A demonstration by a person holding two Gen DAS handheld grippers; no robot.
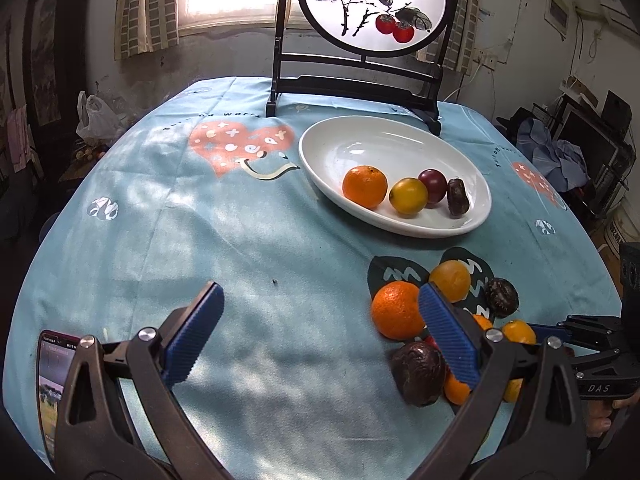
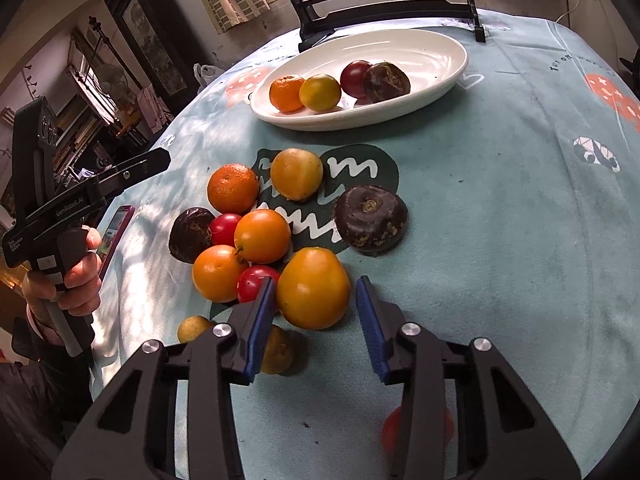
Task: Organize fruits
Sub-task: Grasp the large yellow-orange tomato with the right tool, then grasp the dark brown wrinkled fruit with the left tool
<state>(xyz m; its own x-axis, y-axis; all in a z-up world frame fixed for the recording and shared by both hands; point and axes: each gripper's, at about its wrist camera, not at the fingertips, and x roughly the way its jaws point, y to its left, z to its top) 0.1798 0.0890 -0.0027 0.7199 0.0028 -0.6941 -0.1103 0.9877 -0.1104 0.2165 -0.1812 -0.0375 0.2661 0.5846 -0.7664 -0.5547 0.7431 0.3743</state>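
**K:** Right gripper (image 2: pixel 316 312) status?

**M:** Blue-padded jaws spread; large yellow-orange fruit (image 2: pixel 313 288) sits just ahead of the tips, in line with the gap; left pad beside its skin, contact can't be confirmed; nothing pinched.

**K:** Left gripper (image 1: pixel 320 336)?

**M:** Jaws wide apart, over bare light-blue printed tablecloth (image 1: pixel 248 240); holding nothing; its right pad overlaps the loose fruit pile at 3 o'clock in its own view; whether it touches any fruit, can't tell.

**K:** Where's the fruit?

**M:** Two groups; white oval ceramic dish (image 2: pixel 440 46) at 12 o'clock in right wrist view, holding four in a row: small orange tangerine (image 2: pixel 286 93), yellow round fruit (image 2: pixel 320 93), dark red round fruit (image 2: pixel 356 77), wrinkled dark purple fruit (image 2: pixel 386 82); neighbours look touching.

**K:** And loose?

**M:** Cluster on the cloth between dish and right gripper; round orange tangerine (image 2: pixel 233 189) at 11 o'clock of the cluster, pale orange fruit (image 2: pixel 296 174) beside it; big dark purple wrinkled fruit (image 2: pixel 371 217) set apart at 2 o'clock; second dark purple fruit (image 2: pixel 191 234) at 9 o'clock; two small red tomatoes (image 2: pixel 224 229) tucked between orange ones.

**K:** Other?

**M:** Black-framed round painted screen (image 1: pixel 372 4) behind the dish at 12 o'clock; phone in pink case (image 2: pixel 116 236) lying flat at the table edge near the left hand (image 2: pixel 78 276).
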